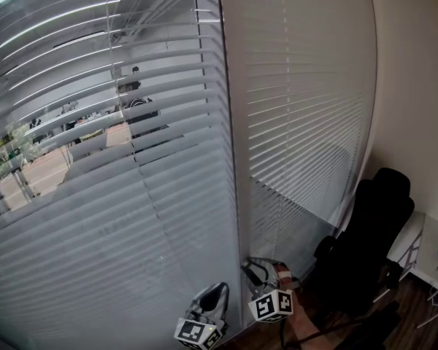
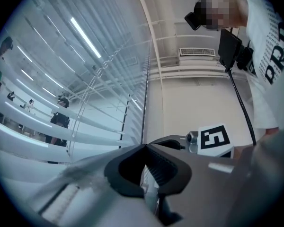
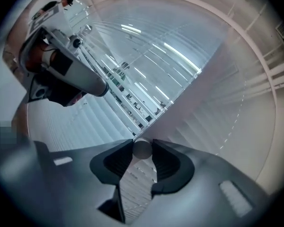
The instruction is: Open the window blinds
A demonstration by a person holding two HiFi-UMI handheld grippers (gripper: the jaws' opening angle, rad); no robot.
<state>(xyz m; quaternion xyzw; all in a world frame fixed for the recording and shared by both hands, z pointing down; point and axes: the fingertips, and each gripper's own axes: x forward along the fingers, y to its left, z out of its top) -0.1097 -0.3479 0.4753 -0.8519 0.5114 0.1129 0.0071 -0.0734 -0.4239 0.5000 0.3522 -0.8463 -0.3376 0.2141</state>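
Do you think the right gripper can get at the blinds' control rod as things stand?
Likely yes: the right gripper has a round grey rod end between its jaw tips, nothing else intervening.

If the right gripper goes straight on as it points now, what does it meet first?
A round grey piece, already between the tongs of the right gripper, perhaps the blind wand's end; beyond it, window blinds, depth unclear.

Grey left gripper (image 2: 145, 148): held low, fingers closed tip to tip. Grey right gripper (image 3: 142, 144): just beside it, fingers clamped on thin grey round rod (image 3: 142, 151).
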